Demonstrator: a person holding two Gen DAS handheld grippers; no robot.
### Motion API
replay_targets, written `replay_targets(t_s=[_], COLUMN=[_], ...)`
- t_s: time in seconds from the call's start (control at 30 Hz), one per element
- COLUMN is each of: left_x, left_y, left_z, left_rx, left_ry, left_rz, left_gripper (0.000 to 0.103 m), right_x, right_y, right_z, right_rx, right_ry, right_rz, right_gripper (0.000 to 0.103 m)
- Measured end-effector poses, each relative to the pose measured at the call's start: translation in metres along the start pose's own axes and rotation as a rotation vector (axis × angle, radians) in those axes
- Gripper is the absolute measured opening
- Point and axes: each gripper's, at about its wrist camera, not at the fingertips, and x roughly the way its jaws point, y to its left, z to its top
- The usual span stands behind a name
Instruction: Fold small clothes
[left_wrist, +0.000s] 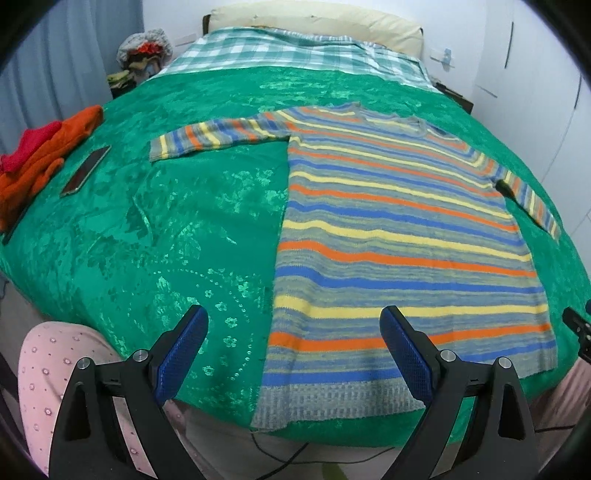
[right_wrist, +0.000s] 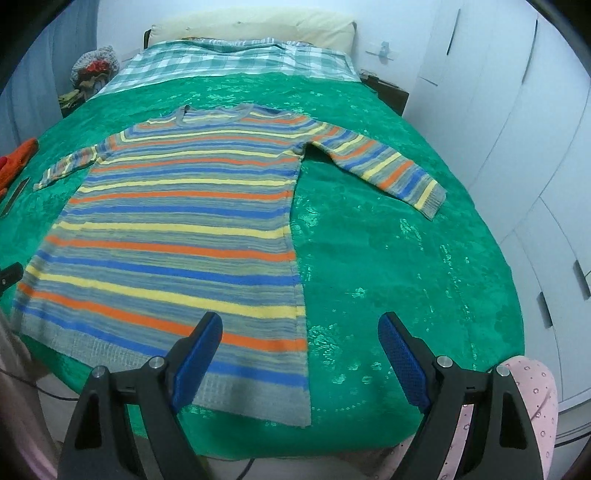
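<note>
A striped knit sweater (left_wrist: 388, 229) in grey, blue, orange and yellow lies flat on the green bedspread (left_wrist: 166, 221), neck away from me, both sleeves spread out. It also shows in the right wrist view (right_wrist: 177, 229). My left gripper (left_wrist: 293, 325) is open and empty, above the sweater's lower left hem corner. My right gripper (right_wrist: 301, 332) is open and empty, above the lower right hem corner. Neither touches the fabric.
Orange and red clothes (left_wrist: 40, 155) are piled at the bed's left edge beside a phone (left_wrist: 86, 170). A checked sheet (left_wrist: 280, 48) and pillow (left_wrist: 314, 22) lie at the head. White wardrobe doors (right_wrist: 517, 110) stand on the right. My pink-clad leg (left_wrist: 48, 376) is at the bed's near edge.
</note>
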Motion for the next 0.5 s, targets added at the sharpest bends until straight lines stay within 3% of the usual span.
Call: replay_targets(t_s=[0.5], left_x=[0.011], left_y=[-0.007], left_z=[-0.001], left_rx=[0.019], left_ry=[0.025], left_rz=[0.011], left_gripper=[0.095], right_x=[-0.002], right_y=[-0.001], right_z=[0.001], right_rx=[-0.026], right_ry=[-0.029], right_rz=[-0.095], right_gripper=[0.086])
